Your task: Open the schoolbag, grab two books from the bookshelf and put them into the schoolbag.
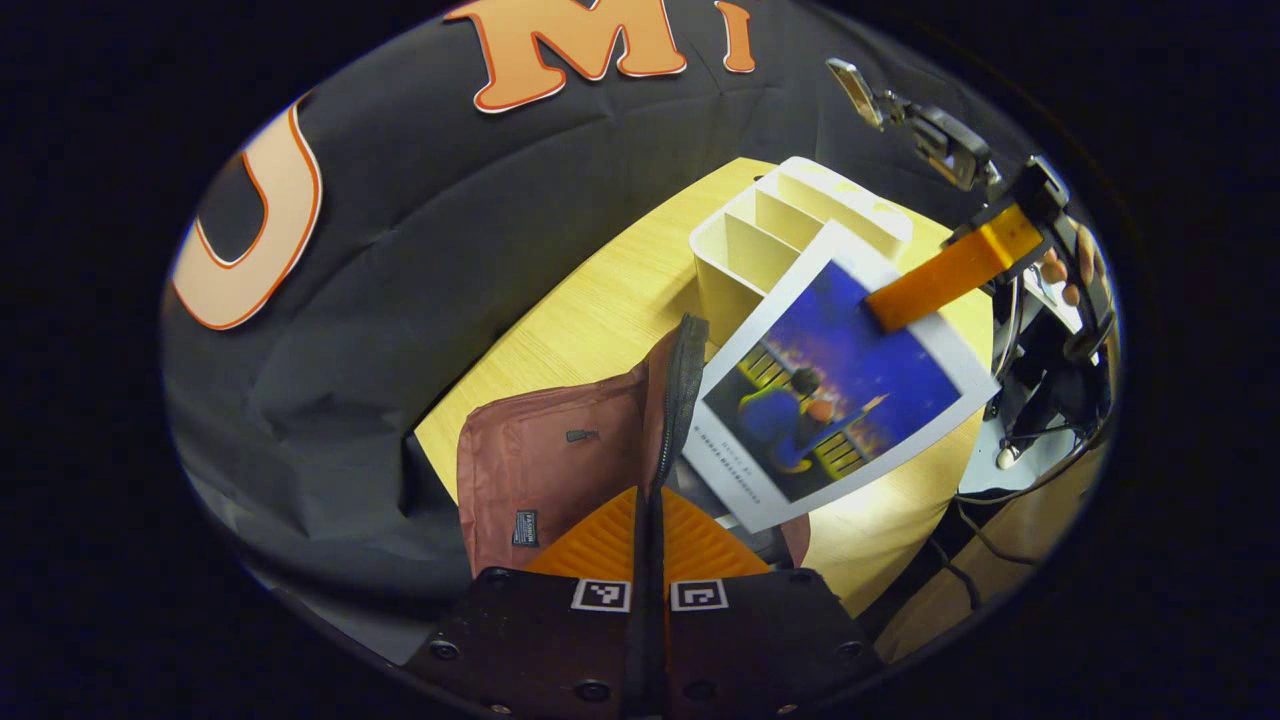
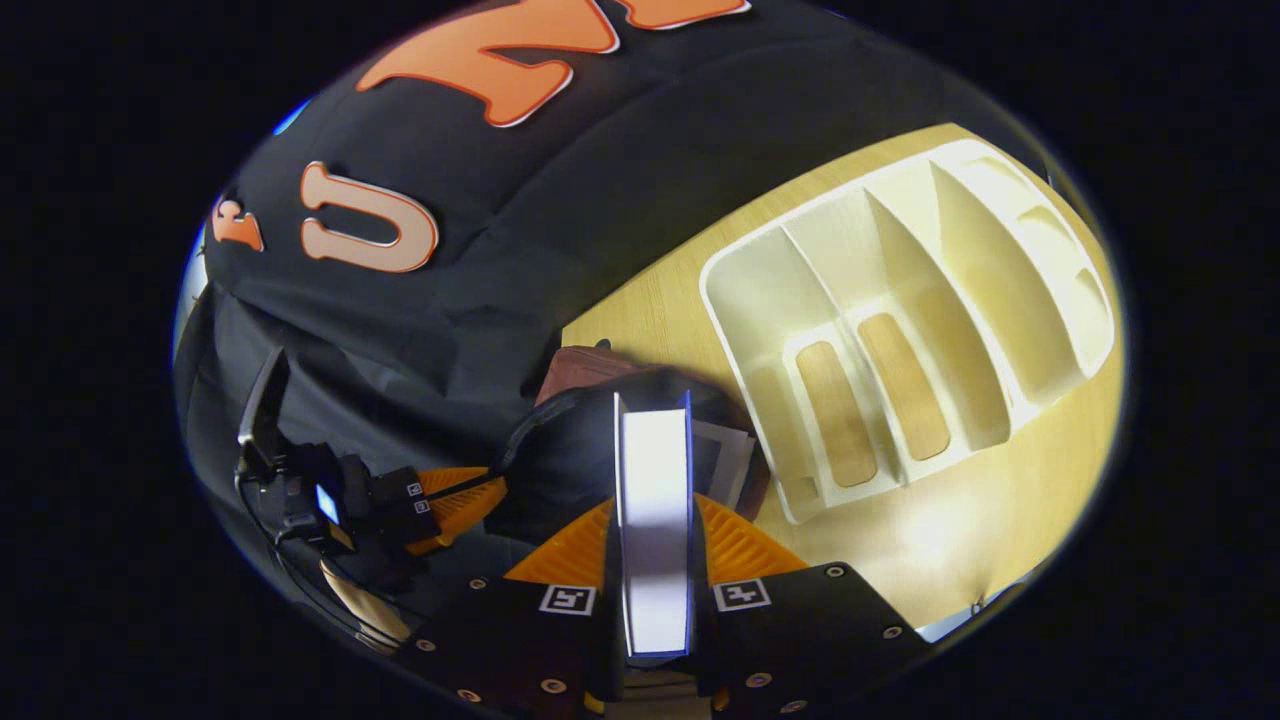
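- Over the schoolbag's open mouth hung the book (image 1: 838, 385), blue-covered with a white border, tilted corner-down; my reading is that it was being lined up to slide in.
- Right gripper (image 2: 655, 545) clenched the book by its edge, both fingers pressing the covers, page block facing its camera. In the left gripper view it gripped the book's upper corner (image 1: 905, 305).
- Left gripper (image 1: 647, 540) was closed on the schoolbag's zipper edge (image 1: 680, 390), seemingly holding the mouth wide for the book.
- Schoolbag (image 1: 545, 465), reddish-brown, lay on the wooden table (image 1: 590, 310) beside the rack. A pale flat edge showed inside the opening (image 2: 725, 455), possibly a book already in; could not tell for sure.
- Bookshelf (image 2: 900, 330), a cream slotted rack, stood behind the bag; every slot seen from above was bare.
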Demonstrator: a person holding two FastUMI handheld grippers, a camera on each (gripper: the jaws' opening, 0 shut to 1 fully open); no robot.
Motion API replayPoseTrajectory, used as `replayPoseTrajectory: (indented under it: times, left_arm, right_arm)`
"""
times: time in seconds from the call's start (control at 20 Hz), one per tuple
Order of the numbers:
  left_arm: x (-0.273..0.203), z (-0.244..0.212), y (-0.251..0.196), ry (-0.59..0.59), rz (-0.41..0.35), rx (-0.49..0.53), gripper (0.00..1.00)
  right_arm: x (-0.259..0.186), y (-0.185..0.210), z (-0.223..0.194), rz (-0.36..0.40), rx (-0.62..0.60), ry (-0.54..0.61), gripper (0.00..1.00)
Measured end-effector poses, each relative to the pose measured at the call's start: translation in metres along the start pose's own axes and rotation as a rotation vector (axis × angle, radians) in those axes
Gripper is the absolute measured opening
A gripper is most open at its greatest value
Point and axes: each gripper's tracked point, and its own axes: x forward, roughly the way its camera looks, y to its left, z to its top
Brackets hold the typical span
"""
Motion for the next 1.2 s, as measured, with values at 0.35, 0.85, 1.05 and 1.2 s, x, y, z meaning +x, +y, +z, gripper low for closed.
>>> replayPoseTrajectory:
  times: [0.35, 0.85, 1.05, 1.2]
  left_arm:
    - [-0.016, 0.013, -0.003, 0.009, 0.008, 0.002, 0.01]
    - [-0.019, 0.029, -0.024, 0.023, -0.007, 0.067, 0.01]
    - [-0.017, 0.025, -0.024, 0.029, -0.012, 0.050, 0.01]
    - [-0.012, 0.023, -0.024, 0.029, -0.021, 0.037, 0.01]
  right_arm:
    - [0.027, -0.005, -0.014, 0.093, 0.129, -0.105, 0.28]
    - [0.098, 0.010, -0.045, 0.060, 0.120, -0.149, 0.31]
    - [0.106, -0.002, -0.062, -0.047, 0.073, -0.040, 0.40]
    - [0.095, -0.019, -0.061, -0.114, -0.003, -0.031, 0.52]
